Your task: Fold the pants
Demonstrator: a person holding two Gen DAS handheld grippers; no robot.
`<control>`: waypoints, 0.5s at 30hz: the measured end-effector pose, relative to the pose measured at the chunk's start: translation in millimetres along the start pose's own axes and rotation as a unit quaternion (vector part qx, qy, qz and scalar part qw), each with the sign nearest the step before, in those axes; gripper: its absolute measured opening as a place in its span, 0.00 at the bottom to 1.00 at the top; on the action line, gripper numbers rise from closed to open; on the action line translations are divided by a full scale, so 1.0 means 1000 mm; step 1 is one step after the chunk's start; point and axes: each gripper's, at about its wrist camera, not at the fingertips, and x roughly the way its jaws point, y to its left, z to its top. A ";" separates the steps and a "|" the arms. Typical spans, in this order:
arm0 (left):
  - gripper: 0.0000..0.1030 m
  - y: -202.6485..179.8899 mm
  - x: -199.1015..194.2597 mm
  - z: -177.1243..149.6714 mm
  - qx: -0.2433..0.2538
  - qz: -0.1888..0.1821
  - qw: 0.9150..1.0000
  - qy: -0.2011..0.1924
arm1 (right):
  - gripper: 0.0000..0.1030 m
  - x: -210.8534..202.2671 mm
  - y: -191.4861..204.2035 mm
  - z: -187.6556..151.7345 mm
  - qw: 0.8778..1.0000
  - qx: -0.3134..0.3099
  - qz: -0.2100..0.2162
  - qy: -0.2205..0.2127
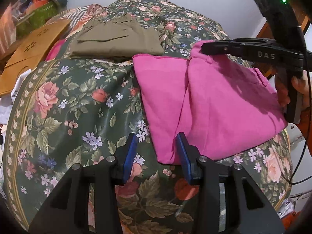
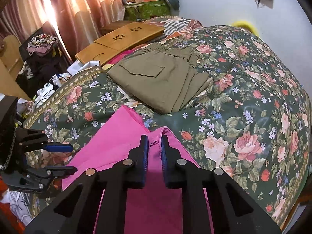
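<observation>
Pink pants (image 1: 214,101) lie folded on the floral bedspread (image 1: 78,107), the upper fold lapped over the lower layer. My left gripper (image 1: 156,140) is open at the pants' near corner, its jaws astride the lower layer's edge. My right gripper (image 2: 154,142) has its jaws narrowly apart around a raised ridge of the pink pants (image 2: 117,136) near the waistband. In the left wrist view the right gripper (image 1: 206,48) lies over the pants' far edge. In the right wrist view the left gripper (image 2: 72,158) is open at the left.
Folded olive pants (image 1: 117,39) lie further back on the bed (image 2: 165,78). A wooden lap tray (image 2: 120,41) lies at the bed's left edge. Clutter, curtains and a green box (image 2: 146,9) stand beyond. A cable hangs at the right in the left wrist view.
</observation>
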 end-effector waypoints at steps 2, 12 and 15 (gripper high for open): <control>0.42 0.003 0.002 -0.001 -0.008 -0.001 1.000 0.001 | 0.10 0.001 -0.001 0.002 1.000 -0.003 -0.004 -0.003; 0.42 0.025 0.010 -0.004 -0.055 -0.007 0.998 0.018 | 0.10 0.004 -0.009 0.003 1.000 0.003 -0.029 -0.004; 0.42 0.020 0.006 -0.003 -0.037 0.016 0.999 0.014 | 0.23 0.005 -0.009 0.004 0.999 0.008 -0.047 0.004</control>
